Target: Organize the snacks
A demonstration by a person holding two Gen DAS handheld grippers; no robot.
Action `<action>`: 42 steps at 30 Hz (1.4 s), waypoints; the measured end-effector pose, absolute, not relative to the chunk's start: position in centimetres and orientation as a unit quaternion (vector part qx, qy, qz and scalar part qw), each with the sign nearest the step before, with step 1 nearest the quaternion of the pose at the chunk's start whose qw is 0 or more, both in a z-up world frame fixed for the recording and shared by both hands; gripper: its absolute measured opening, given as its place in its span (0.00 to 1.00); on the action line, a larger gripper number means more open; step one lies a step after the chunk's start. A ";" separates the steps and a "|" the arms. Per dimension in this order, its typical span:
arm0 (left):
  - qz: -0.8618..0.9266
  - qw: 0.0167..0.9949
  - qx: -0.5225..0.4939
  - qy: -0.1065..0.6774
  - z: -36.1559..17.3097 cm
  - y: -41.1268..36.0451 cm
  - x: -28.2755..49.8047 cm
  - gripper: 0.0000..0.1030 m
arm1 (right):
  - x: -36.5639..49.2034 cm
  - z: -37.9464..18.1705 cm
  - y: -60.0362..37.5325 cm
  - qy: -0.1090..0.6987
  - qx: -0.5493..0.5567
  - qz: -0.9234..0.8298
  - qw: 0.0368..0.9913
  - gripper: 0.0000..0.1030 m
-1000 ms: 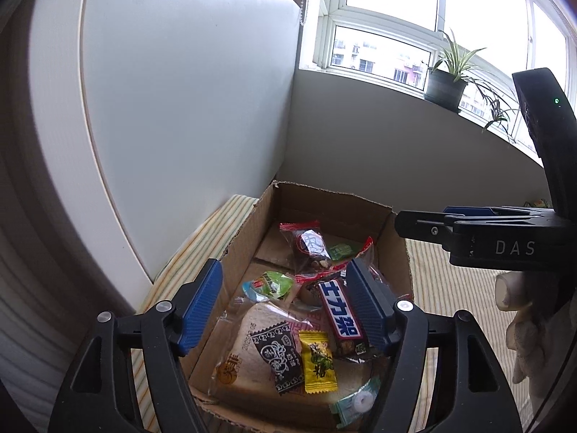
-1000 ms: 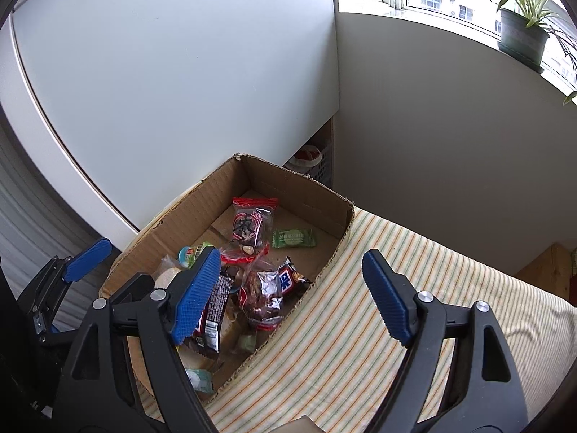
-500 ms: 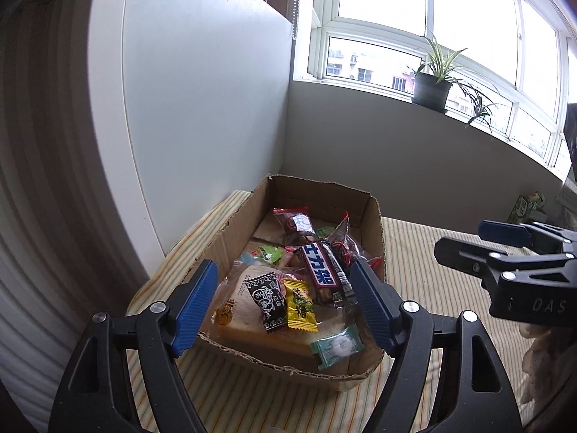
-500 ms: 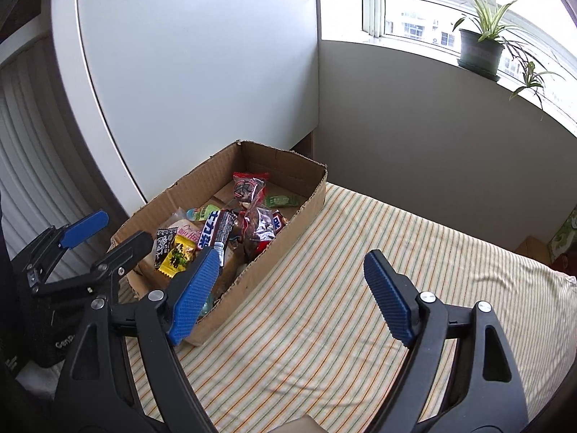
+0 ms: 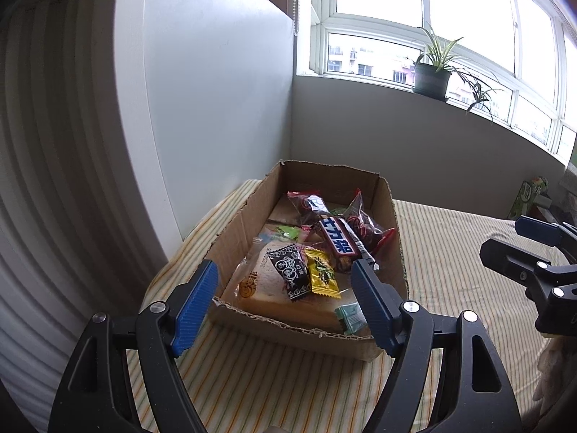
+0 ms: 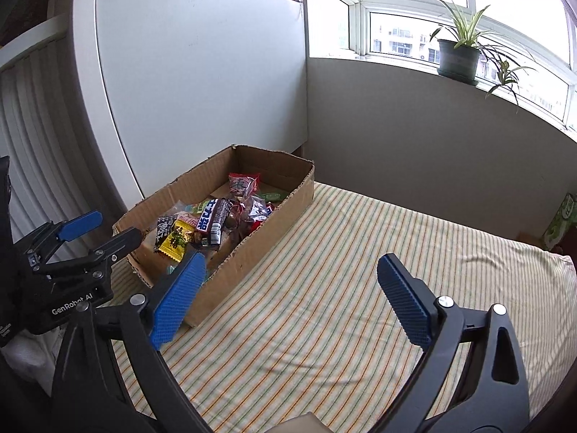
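**One Box of Snacks, Two Empty Grippers**

One cardboard box sits mid-frame on the striped cloth, full of snacks. The left gripper is partly open, holding nothing. The right gripper is opening wider, nothing between its jaws. One plant pot stands upper right. Only the left view shows the bread pack.

The black body of the left gripper bears white lettering "GenRobot.AI". A blue-and-red wrapped chocolate bar in the brown cardboard box carries large white Chinese characters reading "士力架".
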State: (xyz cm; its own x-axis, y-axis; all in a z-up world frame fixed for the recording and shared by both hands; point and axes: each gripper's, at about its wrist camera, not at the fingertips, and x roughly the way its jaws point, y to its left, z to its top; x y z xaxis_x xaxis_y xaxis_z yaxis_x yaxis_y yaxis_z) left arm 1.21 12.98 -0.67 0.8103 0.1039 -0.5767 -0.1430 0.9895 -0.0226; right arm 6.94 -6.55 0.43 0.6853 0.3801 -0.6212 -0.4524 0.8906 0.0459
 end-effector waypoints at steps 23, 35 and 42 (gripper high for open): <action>0.067 0.951 -0.017 0.303 -0.9 11.2 0.9 0.75 | 5.9 0.5 -9.0 0.303 -0.039 0.209 0.929 0.95; 0.066 0.952 -0.019 0.298 -0.7 11.0 0.8 0.79 | 5.4 0.3 -8.0 0.302 -0.050 0.212 0.928 0.95; 0.067 0.952 -0.017 0.298 -0.7 10.9 0.7 0.79 | 5.4 0.1 -7.8 0.305 -0.053 0.213 0.927 0.95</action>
State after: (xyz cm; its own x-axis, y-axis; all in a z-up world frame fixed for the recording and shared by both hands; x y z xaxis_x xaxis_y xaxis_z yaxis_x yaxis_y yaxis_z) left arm 0.73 10.86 -0.67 0.8137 0.1174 -0.5693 -0.1375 0.9905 0.0078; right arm 5.40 -7.79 0.10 0.7235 0.3619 -0.5879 -0.4266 0.9039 0.0313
